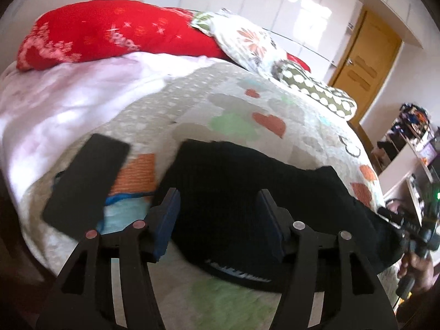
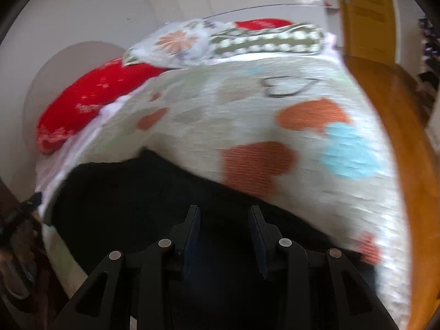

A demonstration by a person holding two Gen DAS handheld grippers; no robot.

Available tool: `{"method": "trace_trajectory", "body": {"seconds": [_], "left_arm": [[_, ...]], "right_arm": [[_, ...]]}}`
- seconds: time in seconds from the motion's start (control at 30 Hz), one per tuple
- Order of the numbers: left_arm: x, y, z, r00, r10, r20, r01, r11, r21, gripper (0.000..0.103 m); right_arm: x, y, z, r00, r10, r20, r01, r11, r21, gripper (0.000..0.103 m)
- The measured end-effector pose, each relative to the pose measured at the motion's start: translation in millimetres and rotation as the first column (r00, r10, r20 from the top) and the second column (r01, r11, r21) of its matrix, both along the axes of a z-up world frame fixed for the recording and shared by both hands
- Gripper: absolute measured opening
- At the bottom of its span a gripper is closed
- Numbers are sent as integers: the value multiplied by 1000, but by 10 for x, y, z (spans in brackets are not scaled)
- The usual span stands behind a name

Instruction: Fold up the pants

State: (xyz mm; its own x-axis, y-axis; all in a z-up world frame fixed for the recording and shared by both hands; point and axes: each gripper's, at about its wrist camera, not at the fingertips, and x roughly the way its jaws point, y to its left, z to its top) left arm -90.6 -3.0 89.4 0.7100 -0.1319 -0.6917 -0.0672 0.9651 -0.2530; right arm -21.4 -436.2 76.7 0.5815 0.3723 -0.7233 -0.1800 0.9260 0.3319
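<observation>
Black pants (image 1: 247, 170) lie bunched on a quilt patterned with hearts (image 1: 275, 104), near the bed's front edge. A white-striped band (image 1: 236, 271) shows at their near end. My left gripper (image 1: 218, 200) hovers over them, open, with its blue pads (image 1: 167, 220) wide apart and nothing pressed between them. In the right wrist view the pants (image 2: 123, 192) spread across the lower left. My right gripper (image 2: 224, 211) hangs above them, open by a narrower gap. That gripper (image 1: 407, 228) also shows at the far right of the left wrist view, held by a hand (image 1: 420, 266).
A flat black slab (image 1: 85, 181) lies on the quilt left of the pants. A red pillow (image 1: 110, 35), a floral pillow (image 1: 247, 38) and a dotted green one (image 1: 316, 90) sit at the head. A wooden bed edge (image 2: 398, 137), door (image 1: 363, 63) and cluttered shelves (image 1: 412, 137) stand to the right.
</observation>
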Motion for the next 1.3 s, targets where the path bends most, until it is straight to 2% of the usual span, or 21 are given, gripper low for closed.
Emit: {"method": "trace_trajectory", "body": {"seconds": [0.07, 0.13, 0.23, 0.4, 0.47, 0.5, 0.6, 0.87, 1.0, 1.07, 1.17, 1.2, 1.27, 1.3], "left_arm": [[108, -117, -122, 999, -25, -33, 26, 999, 22, 58], [176, -186, -236, 997, -41, -72, 43, 999, 31, 58], [214, -230, -306, 996, -41, -79, 45, 998, 49, 58], [269, -205, -372, 995, -49, -88, 53, 998, 41, 58], [290, -189, -395, 994, -56, -91, 59, 998, 36, 58], [294, -186, -401, 994, -57, -91, 61, 998, 33, 58], [317, -182, -402, 994, -60, -91, 63, 998, 30, 58], [335, -167, -415, 995, -43, -95, 45, 999, 12, 58], [321, -176, -393, 995, -50, -91, 52, 998, 22, 58], [302, -167, -370, 995, -51, -88, 53, 998, 20, 58], [237, -183, -289, 997, -49, -53, 51, 998, 26, 58], [217, -203, -256, 998, -59, -39, 60, 998, 26, 58], [167, -273, -199, 995, -94, -12, 94, 995, 15, 58], [146, -334, -179, 992, -123, -3, 123, 992, 6, 58]], "right_arm": [[138, 207, -14, 998, 55, 8, -56, 996, 72, 35], [299, 447, -7, 993, 116, 28, -118, 988, 98, 41], [614, 818, -16, 978, 207, 38, -209, 976, 56, 44], [1010, 1140, -237, 958, 285, -26, -286, 958, -37, 44], [1066, 1189, -305, 953, 302, -37, -303, 952, -44, 33], [1066, 1198, -309, 951, 309, -25, -309, 951, -22, 17], [1066, 1239, -228, 949, 314, 28, -314, 949, -3, 6], [1340, 1552, -182, 964, 255, 79, -250, 966, -67, 3], [1369, 1487, -236, 975, 221, 31, -220, 975, -26, 4], [1222, 1365, -106, 980, 198, 35, -197, 980, -18, 5], [788, 1057, 187, 981, 171, 96, -170, 985, -22, 9], [654, 933, 254, 982, 158, 105, -156, 987, -29, 15], [317, 550, 367, 989, 92, 114, -86, 994, -60, 33], [143, 298, 398, 992, 39, 116, -31, 997, -67, 47]]}}
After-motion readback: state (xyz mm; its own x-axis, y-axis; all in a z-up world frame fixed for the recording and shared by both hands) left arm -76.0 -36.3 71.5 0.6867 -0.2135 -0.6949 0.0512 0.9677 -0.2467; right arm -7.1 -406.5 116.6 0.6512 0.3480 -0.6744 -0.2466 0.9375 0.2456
